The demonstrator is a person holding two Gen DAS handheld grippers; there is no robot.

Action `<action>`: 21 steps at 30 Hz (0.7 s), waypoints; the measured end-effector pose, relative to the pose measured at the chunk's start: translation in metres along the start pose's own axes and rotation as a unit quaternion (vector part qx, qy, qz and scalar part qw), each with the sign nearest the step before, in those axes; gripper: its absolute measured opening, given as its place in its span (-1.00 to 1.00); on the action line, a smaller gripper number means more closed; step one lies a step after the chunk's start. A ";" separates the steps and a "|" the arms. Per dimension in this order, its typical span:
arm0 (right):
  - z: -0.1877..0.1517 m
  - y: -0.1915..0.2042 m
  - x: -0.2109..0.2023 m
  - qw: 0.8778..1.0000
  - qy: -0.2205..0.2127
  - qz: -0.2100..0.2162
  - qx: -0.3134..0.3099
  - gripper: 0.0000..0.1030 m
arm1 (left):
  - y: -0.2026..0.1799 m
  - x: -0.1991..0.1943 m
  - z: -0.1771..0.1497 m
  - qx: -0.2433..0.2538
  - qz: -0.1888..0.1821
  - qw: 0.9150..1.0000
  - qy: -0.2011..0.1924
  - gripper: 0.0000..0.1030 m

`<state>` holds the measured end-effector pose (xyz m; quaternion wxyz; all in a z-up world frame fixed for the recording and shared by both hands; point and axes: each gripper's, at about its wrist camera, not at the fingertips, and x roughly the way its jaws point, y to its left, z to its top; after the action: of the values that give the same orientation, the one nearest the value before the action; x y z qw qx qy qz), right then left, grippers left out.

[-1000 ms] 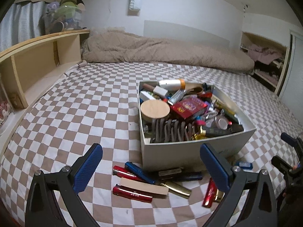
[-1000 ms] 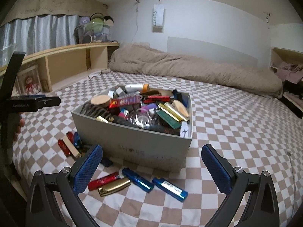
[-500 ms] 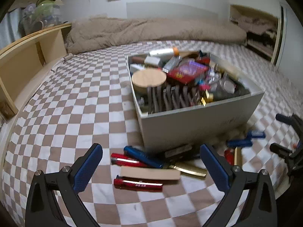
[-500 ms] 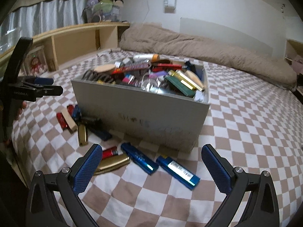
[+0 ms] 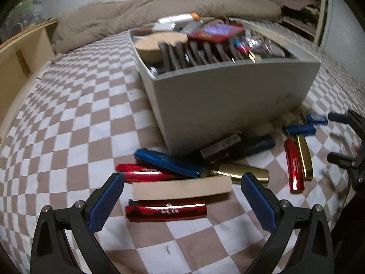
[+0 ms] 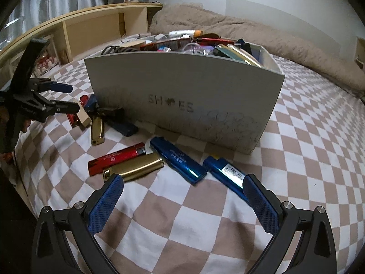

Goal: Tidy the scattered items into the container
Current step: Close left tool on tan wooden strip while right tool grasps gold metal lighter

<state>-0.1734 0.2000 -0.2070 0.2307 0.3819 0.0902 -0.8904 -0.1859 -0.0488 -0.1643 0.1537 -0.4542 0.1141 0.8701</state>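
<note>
While both grippers stood wide and empty, the left gripper [image 5: 182,196] hung over a red lighter [image 5: 166,210] and a tan block [image 5: 181,190], the right gripper [image 6: 183,197] over a blue lighter [image 6: 178,157]. Beyond them the overfull grey box [image 6: 182,96] sat on the checkered bed [image 6: 308,141], lighters littering its near side; a brown duvet [image 6: 262,38] lay along the far edge and a wooden shelf [image 6: 91,25] ran beside it.

Both wrist views sit low over the bed, sharing the grey box [image 5: 228,96] from adjacent sides.
</note>
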 end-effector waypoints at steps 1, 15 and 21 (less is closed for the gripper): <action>-0.001 0.001 0.001 1.000 0.000 0.000 -0.004 1.00 | -0.001 0.002 -0.001 0.001 -0.001 1.000 0.004 1.00; -0.011 0.031 0.010 0.994 0.022 0.047 -0.095 1.00 | -0.003 0.012 -0.004 -0.022 -0.003 0.999 0.029 1.00; -0.002 0.036 0.019 0.991 0.054 0.078 -0.090 1.00 | -0.006 0.016 -0.008 -0.024 0.001 0.999 0.035 1.00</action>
<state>-0.1661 0.1624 -0.2217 0.3278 0.4126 0.1523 -0.8361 -0.1865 -0.0431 -0.1826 0.1381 -0.4881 0.0989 0.8561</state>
